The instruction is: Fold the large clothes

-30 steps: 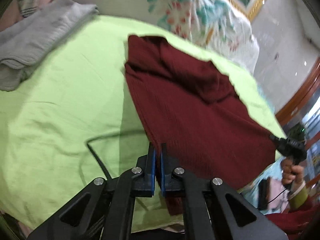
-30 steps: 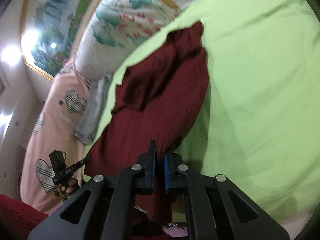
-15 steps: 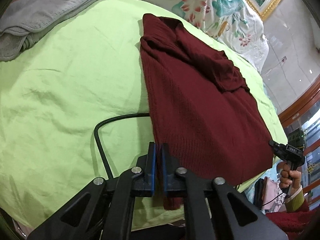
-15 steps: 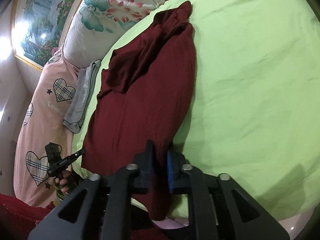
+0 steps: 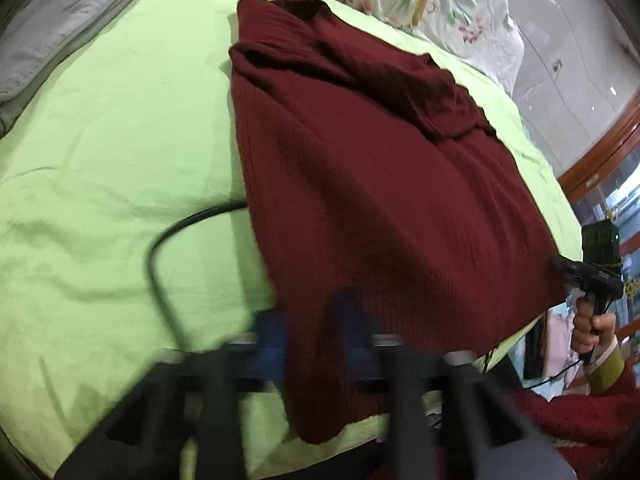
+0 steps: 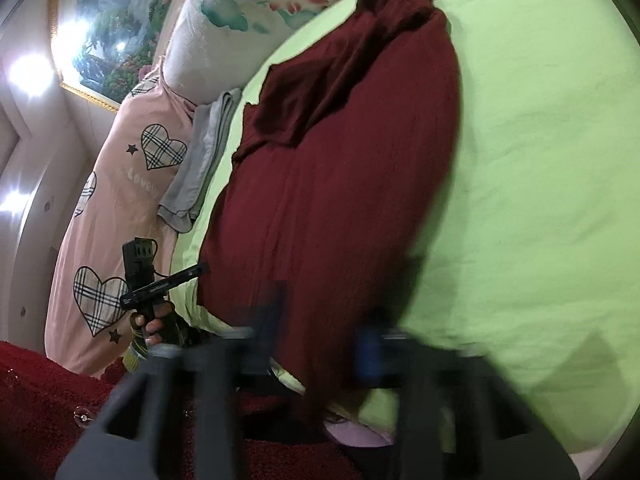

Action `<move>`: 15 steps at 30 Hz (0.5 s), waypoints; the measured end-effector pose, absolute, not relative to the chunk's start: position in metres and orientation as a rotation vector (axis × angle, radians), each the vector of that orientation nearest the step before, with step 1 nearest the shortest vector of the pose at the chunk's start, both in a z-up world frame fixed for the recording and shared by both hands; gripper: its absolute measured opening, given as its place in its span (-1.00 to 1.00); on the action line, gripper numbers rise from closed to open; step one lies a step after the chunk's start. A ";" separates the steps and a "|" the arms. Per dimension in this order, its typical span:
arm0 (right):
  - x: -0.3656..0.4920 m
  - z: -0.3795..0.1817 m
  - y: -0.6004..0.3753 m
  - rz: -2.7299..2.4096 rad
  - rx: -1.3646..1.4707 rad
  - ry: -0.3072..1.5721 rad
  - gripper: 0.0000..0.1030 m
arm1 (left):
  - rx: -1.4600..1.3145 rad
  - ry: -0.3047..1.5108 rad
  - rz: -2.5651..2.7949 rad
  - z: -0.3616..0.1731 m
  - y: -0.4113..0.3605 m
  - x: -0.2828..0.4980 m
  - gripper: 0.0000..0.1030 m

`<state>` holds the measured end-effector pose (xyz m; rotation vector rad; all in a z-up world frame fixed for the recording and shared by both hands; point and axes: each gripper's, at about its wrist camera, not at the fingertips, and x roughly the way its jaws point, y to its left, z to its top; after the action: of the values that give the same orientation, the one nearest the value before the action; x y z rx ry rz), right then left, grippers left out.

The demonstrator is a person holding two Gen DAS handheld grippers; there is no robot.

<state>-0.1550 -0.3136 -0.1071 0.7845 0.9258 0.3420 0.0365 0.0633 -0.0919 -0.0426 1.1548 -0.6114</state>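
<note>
Left wrist: maroon sweater (image 5: 380, 200) lies flat on green sheet (image 5: 100, 160), hem hanging over the near bed edge. Left gripper (image 5: 308, 320) is blurred, pads apart, hem between them. Black cable (image 5: 160, 248) shows only here, at the sweater's left edge. Right wrist: right gripper (image 6: 320, 340) is blurred, jaws just been opening, pads wide apart astride the hem. Only this view shows the heart-print quilt (image 6: 120, 208).
</note>
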 end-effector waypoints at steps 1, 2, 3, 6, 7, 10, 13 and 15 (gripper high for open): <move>-0.156 -0.108 -0.314 0.334 0.781 0.933 -0.80 | -0.053 1.147 -0.611 -0.091 0.066 0.035 -0.91; -0.158 -0.109 -0.315 0.329 0.774 0.935 -0.80 | -0.070 1.133 -0.603 -0.089 0.069 0.034 -0.93; -0.159 -0.107 -0.316 0.330 0.780 0.928 -0.80 | -0.097 1.120 -0.598 -0.087 0.074 0.033 -0.94; -0.163 -0.095 -0.322 0.354 0.824 0.867 -0.81 | -0.200 1.079 -0.590 -0.075 0.090 0.030 -0.95; -0.163 -0.091 -0.324 0.363 0.834 0.846 -0.82 | -0.231 1.061 -0.588 -0.068 0.095 0.029 -0.95; -0.157 -0.066 -0.332 0.402 0.872 0.746 -0.82 | -0.281 0.986 -0.591 -0.041 0.101 0.030 -0.96; -0.145 -0.044 -0.341 0.416 0.887 0.670 -0.82 | -0.292 0.911 -0.591 -0.013 0.096 0.040 -0.95; -0.133 -0.031 -0.350 0.417 0.900 0.627 -0.82 | -0.307 0.867 -0.579 0.003 0.090 0.054 -0.95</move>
<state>-0.1331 -0.3497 -0.0315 0.9002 0.6271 0.4172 0.0542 0.0897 0.0034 -0.3073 0.8665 -0.5790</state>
